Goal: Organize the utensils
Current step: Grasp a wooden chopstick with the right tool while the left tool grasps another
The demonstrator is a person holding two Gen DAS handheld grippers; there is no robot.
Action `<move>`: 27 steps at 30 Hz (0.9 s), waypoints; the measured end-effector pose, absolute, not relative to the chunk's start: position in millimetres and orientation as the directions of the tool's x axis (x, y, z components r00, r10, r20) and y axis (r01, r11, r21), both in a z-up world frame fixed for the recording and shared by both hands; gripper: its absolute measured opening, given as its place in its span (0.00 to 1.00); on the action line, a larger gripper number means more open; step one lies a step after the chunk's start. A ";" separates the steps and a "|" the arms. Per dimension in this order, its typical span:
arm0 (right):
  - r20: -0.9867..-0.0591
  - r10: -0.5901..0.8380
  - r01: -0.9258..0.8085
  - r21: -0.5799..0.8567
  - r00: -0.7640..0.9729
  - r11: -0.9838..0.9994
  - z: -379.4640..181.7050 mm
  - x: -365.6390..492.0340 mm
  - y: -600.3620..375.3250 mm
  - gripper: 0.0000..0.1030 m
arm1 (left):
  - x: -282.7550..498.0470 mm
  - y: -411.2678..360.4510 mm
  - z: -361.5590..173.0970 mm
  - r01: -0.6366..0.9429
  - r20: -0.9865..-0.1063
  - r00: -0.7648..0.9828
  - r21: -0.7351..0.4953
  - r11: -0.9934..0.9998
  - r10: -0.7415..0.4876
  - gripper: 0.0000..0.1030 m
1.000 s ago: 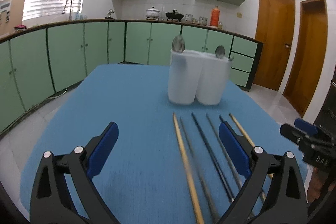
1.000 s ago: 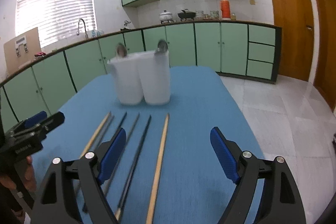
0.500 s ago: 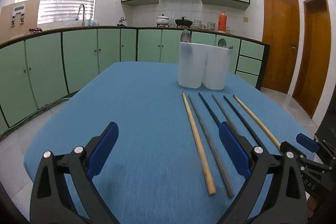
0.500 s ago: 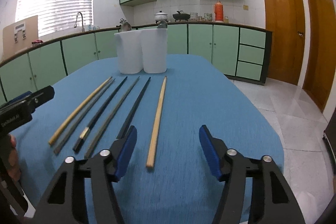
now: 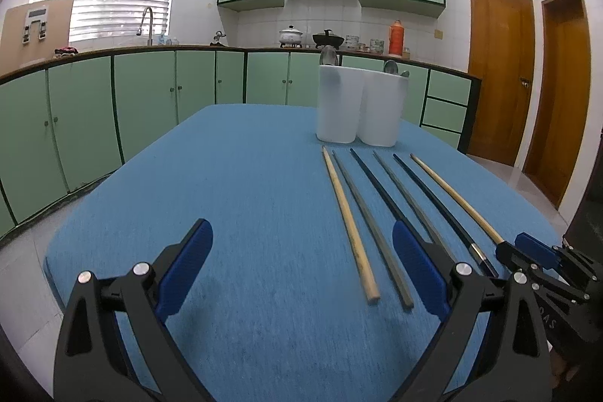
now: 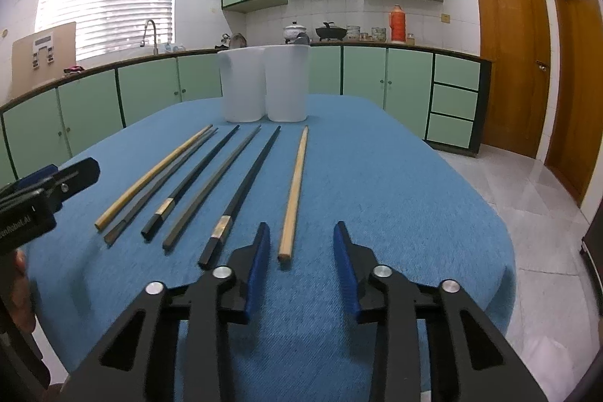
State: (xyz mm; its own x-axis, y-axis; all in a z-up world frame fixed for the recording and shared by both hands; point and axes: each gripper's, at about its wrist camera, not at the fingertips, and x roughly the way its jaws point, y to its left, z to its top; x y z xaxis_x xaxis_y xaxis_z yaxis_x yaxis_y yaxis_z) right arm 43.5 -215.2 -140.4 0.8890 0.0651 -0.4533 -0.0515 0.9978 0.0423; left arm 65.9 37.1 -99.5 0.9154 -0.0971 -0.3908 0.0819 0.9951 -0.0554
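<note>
1. left wrist view: the camera has come lower and the six chopsticks, blurred a second ago, now lie sharp and in full length on the blue cloth-covered table (image 5: 233,198). the left gripper (image 5: 301,266) holds its blue pads wide apart with nothing between them, hovering over bare cloth left of the row. the pale wooden chopstick (image 5: 348,221) is nearest it, then a grey-green one (image 5: 371,232). the right gripper (image 5: 527,251) shows at the right edge, at the near end of the row's right side.

2. right wrist view: the right gripper (image 6: 301,259) was spread wide a second ago; its jaws are now closing, and nothing sits between the pads yet. the light wooden chopstick (image 6: 296,191) ends just ahead of the gap, toward the left pad. this reads as the start of a pick, with no chopstick sorted so far.

3. right wrist view: two black chopsticks with pale bands (image 6: 245,191), two grey-green and two wooden ones fan toward the twin white plastic holders (image 6: 264,85), where spoon bowls peek above the rims.
</note>
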 end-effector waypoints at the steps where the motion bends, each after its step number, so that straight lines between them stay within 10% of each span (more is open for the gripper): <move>1: -0.454 0.065 -0.053 0.041 0.888 0.998 -140.4 43.0 -214.0 0.27 | 64.2 36.0 -100.2 0.084 -0.392 0.915 -0.055 0.995 -0.099 0.91; 12: -0.465 0.077 -0.064 0.043 0.882 0.997 -143.2 43.3 -211.2 0.10 | 56.8 25.4 -101.5 0.101 -0.397 0.911 -0.042 0.994 -0.110 0.90; 27: -0.466 0.081 -0.066 0.050 0.881 0.997 -144.5 41.6 -211.7 0.08 | 61.7 9.7 -117.1 0.145 -0.469 0.873 -0.006 0.989 -0.131 0.50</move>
State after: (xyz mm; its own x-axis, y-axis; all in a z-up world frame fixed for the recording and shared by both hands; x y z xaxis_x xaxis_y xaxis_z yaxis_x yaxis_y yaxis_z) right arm 41.6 -211.7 -144.5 0.8811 0.0814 -0.4659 -0.0656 0.9966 0.0501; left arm 61.7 9.7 -117.1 0.8732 -0.1312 -0.4694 0.1453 0.9894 -0.0063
